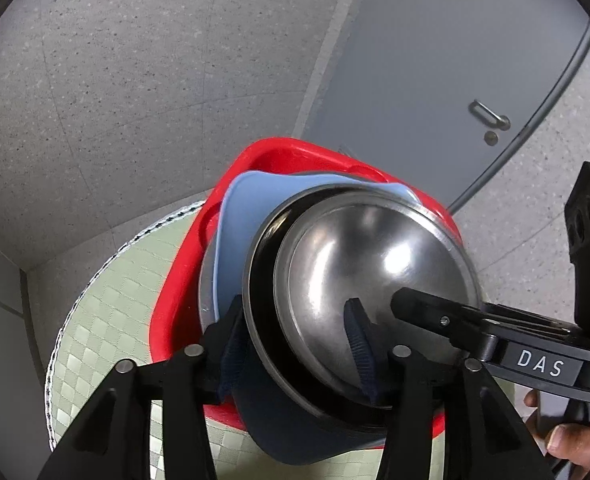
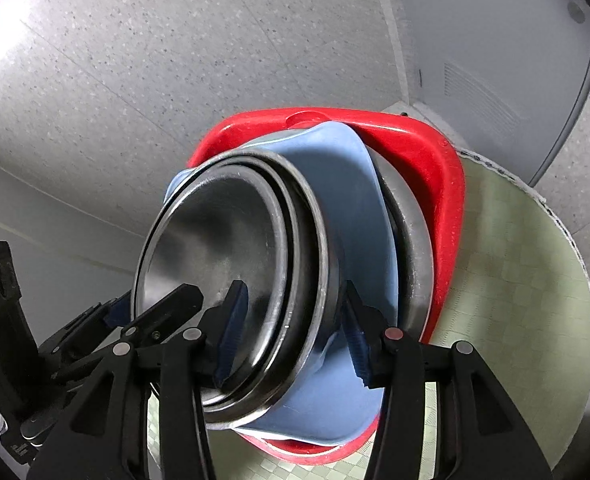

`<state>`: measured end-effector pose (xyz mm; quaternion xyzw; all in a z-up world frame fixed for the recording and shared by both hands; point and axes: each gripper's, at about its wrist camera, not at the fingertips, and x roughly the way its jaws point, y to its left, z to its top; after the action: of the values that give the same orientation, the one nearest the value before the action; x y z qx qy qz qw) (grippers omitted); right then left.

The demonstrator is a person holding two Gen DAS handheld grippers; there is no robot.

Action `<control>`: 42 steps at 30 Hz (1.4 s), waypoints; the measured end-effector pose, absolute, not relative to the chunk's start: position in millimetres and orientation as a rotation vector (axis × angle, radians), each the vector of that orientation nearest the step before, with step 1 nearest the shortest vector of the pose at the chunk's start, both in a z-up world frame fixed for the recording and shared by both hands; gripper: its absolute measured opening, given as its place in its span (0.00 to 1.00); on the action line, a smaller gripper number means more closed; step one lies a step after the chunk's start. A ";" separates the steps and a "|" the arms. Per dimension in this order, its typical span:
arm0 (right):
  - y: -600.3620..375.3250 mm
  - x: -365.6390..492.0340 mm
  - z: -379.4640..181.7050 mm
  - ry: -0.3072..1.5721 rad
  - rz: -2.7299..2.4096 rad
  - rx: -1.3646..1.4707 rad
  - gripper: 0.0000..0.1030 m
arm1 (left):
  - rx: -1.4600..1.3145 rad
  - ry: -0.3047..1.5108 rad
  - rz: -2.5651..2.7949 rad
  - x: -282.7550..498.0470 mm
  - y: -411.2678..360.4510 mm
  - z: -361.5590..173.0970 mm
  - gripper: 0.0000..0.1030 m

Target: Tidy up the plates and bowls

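Note:
A stack of dishes stands on edge: steel bowls [image 1: 371,264] nested inside a black-rimmed steel bowl [image 1: 263,320], then a light blue plate [image 1: 247,216], another steel dish and a red plate [image 1: 295,156] at the back. My left gripper [image 1: 299,336] is shut on the stack's near rims, one finger inside the steel bowl, one behind. My right gripper [image 2: 291,328] is shut on the steel bowls [image 2: 223,232] too, one finger inside, one against the blue plate [image 2: 347,216]. The red plate [image 2: 427,160] sits behind.
A round table with a pale green checked cloth [image 1: 107,320] lies under the stack; it also shows in the right wrist view [image 2: 515,280]. Beyond are a speckled grey floor [image 1: 135,80] and a grey door [image 1: 435,60] with a handle.

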<state>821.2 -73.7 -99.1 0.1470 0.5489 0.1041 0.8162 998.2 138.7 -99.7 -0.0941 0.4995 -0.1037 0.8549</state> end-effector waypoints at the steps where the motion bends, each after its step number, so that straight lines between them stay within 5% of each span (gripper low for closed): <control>1: -73.1 821.7 -97.3 1.168 0.216 0.305 0.48 | -0.203 1.053 -0.222 996.1 139.7 -99.8 0.46; 6: -76.2 813.5 -93.1 1.143 0.207 0.298 0.51 | -0.202 1.025 -0.217 982.0 146.7 -93.2 0.52; 10: -82.3 797.4 -77.8 1.066 0.169 0.256 0.61 | -0.174 0.968 -0.164 966.3 150.4 -82.3 0.75; 14: -91.7 772.8 -65.7 1.010 0.178 0.270 0.80 | -0.142 0.927 -0.141 944.4 147.9 -73.2 0.80; 23: -116.6 683.5 -28.9 0.862 0.170 0.224 0.84 | -0.007 0.746 -0.126 839.2 100.2 -29.2 0.94; 42: -198.1 389.1 27.6 0.564 0.098 0.097 0.98 | 0.086 0.424 -0.082 478.8 -5.7 19.6 0.99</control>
<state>389.1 -198.1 27.6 0.0480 0.2782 0.0482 0.9581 478.8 -5.7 19.6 0.0424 0.2102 -0.0405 0.9759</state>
